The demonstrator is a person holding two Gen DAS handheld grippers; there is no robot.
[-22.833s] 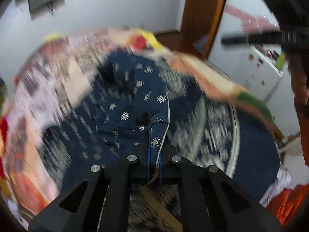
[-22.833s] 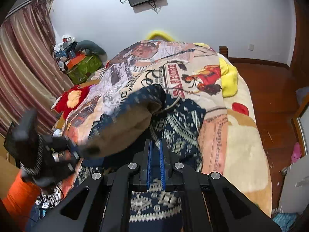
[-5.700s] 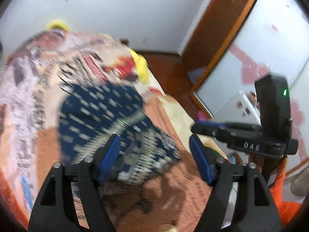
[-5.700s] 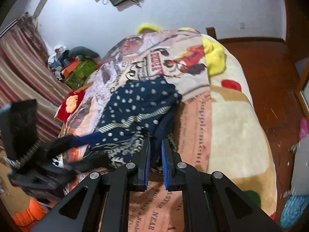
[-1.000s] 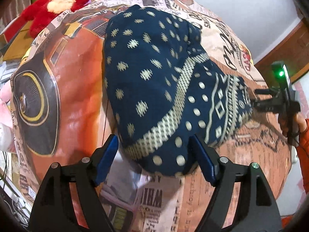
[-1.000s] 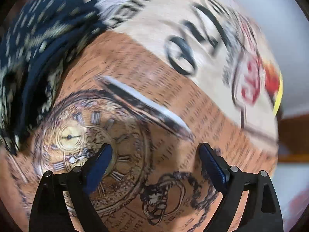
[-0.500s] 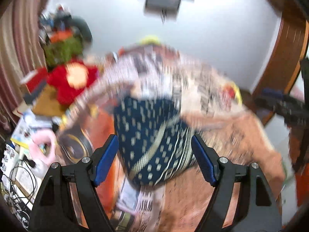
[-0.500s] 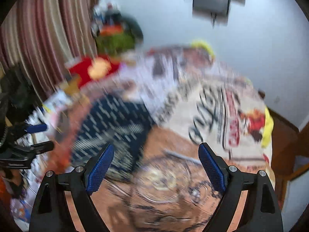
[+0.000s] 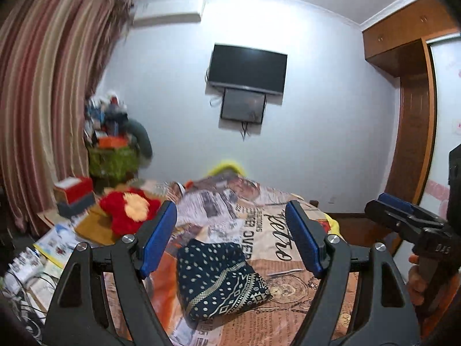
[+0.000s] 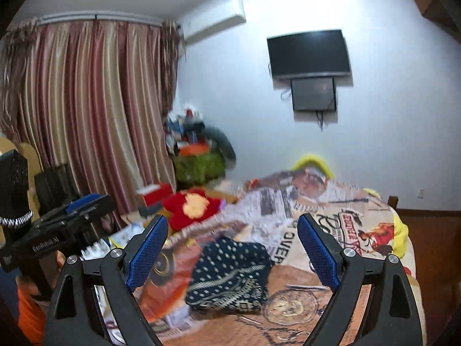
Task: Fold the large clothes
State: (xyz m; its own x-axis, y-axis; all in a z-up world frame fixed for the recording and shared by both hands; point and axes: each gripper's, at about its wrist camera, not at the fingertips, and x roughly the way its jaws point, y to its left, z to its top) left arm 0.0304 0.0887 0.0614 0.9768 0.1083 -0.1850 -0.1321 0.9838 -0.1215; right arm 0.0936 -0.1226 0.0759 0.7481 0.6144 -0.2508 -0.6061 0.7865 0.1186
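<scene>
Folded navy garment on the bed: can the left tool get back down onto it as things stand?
Probably yes. The left tool is open and empty, and the folded navy garment lies uncovered on the bedspread ahead and below it.

White wall [image 9: 331, 115], mounted television [image 9: 247, 70], seemingly striped curtains [image 10: 86, 115].

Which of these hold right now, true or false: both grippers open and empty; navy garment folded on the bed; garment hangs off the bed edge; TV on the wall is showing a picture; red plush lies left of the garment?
1. Both the left gripper and the right gripper are open and empty. True.
2. The navy patterned garment lies folded in a compact bundle on the bedspread. True.
3. The garment hangs off the bed edge. False: it rests wholly on the bedspread.
4. The wall TV shows a picture. False: its screen is dark.
5. A red plush toy lies left of the garment. True.
</scene>
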